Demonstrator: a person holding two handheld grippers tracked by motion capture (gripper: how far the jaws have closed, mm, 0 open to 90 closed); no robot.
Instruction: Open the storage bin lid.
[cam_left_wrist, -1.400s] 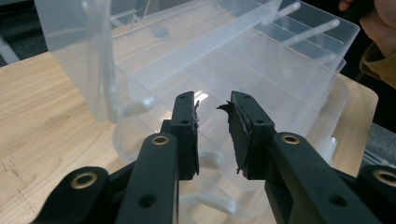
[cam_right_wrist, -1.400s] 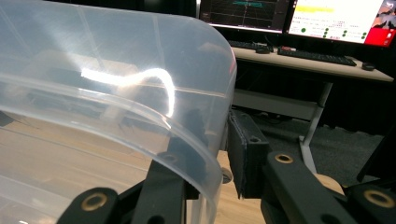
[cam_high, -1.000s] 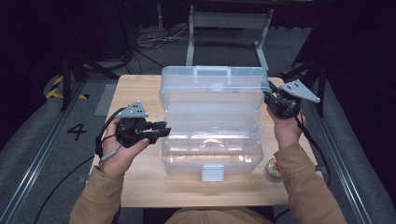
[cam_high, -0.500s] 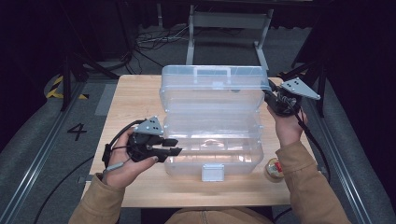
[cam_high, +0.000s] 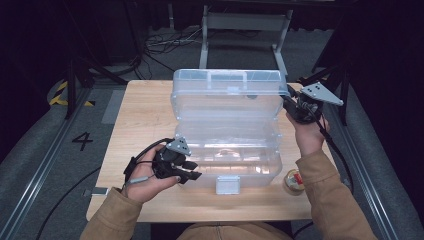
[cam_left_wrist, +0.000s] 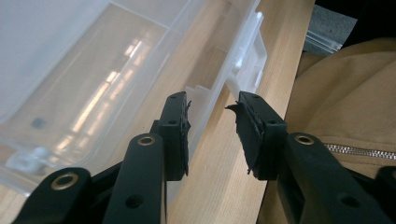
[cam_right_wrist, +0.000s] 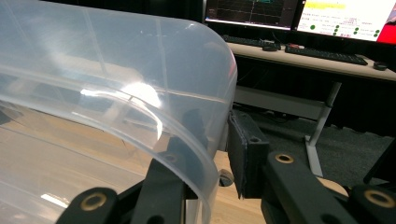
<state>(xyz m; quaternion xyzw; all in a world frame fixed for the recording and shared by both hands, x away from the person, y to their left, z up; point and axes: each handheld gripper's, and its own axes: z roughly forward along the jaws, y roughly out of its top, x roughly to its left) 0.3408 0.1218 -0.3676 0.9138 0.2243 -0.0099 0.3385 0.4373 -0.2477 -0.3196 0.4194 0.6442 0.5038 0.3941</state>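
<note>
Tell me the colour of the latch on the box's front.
Translucent white latch, like the box; clearest in the high view.

high view: above, facing forward-down | gripper views: close, probably sharing box (cam_high: 225, 125)

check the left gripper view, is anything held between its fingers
No: the left gripper has its fingers spread with an empty gap between them, and the clear plastic box and its latch lie beyond the tips.
</note>
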